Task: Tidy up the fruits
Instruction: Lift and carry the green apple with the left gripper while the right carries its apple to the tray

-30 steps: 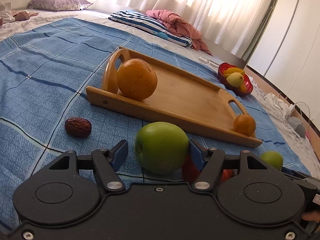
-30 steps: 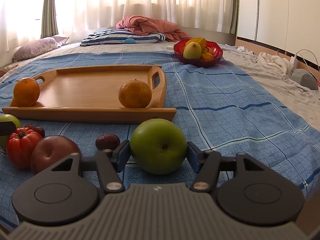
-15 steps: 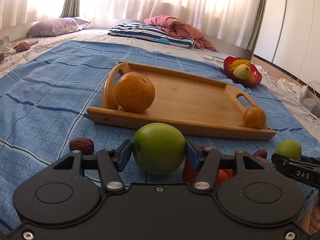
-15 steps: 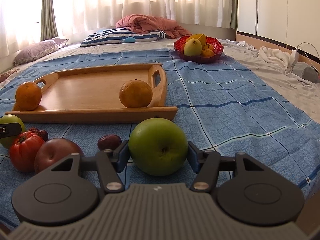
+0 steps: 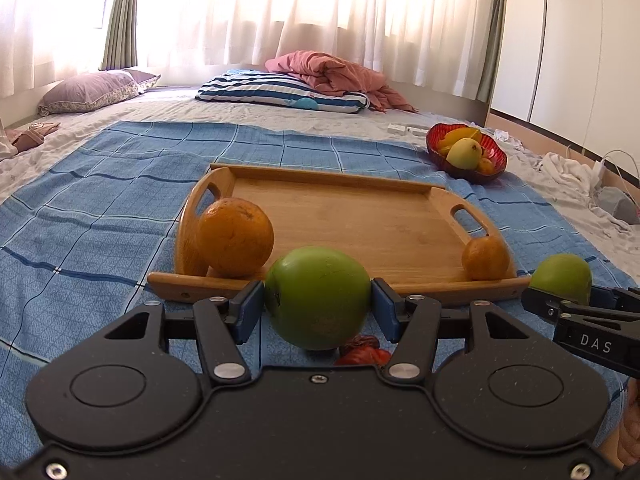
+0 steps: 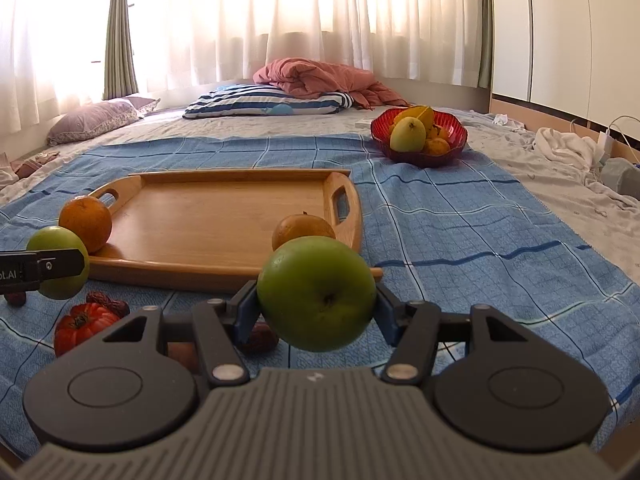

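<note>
My left gripper (image 5: 318, 301) is shut on a green apple (image 5: 318, 280), held above the blue blanket just in front of the wooden tray (image 5: 360, 220). My right gripper (image 6: 316, 300) is shut on a second green apple (image 6: 316, 280), also off the blanket, near the tray's (image 6: 224, 208) right front corner. Each view shows the other gripper's apple at its edge. Two oranges lie in the tray, a large one (image 5: 235, 236) at the front left and a smaller one (image 5: 485, 258) at the front right.
A red tomato (image 6: 82, 322) and dark dates (image 6: 108, 302) lie on the blanket below the grippers. A red bowl (image 6: 420, 136) with yellow fruit stands at the back right. Pillows and a pink quilt (image 6: 316, 76) lie behind the tray. Cables and cloths lie at the right.
Both grippers closed onto their green apples and lifted them off the blanket. The left one rose, rolled level and now faces the tray squarely.
</note>
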A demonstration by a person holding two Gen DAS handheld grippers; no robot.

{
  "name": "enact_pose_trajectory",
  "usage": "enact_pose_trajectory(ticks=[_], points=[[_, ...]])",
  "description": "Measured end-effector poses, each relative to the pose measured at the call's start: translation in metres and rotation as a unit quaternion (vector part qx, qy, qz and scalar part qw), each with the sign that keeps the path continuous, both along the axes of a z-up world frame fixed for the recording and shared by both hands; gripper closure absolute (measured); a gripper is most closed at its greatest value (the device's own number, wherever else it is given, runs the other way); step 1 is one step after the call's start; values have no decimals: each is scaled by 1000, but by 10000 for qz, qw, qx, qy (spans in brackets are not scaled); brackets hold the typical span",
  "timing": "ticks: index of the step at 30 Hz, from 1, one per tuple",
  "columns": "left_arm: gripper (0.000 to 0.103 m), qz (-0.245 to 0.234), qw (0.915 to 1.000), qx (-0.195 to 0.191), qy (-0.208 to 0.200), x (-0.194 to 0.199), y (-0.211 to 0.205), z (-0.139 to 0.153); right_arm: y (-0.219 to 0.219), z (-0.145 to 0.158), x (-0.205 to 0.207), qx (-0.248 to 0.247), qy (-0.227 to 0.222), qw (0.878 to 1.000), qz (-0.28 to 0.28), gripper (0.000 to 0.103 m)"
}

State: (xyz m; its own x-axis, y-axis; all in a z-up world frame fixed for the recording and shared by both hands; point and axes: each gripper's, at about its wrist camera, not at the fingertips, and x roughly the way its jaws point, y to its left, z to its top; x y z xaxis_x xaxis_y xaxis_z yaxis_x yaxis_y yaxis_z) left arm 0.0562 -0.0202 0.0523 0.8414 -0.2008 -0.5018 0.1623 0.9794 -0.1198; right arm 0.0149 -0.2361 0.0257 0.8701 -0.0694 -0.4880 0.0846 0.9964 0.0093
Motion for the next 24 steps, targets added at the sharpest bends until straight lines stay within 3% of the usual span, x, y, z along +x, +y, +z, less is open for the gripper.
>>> enact_pose_trajectory(ticks=[13,24], points=[[48,-233,9993,-182,-216,32,-6,23,16,22,28,1,-264,9988,411,41],[47,-189,9997,-128,-34,89,-10,21,40,15,68,-174,-195,9934,1118,41]])
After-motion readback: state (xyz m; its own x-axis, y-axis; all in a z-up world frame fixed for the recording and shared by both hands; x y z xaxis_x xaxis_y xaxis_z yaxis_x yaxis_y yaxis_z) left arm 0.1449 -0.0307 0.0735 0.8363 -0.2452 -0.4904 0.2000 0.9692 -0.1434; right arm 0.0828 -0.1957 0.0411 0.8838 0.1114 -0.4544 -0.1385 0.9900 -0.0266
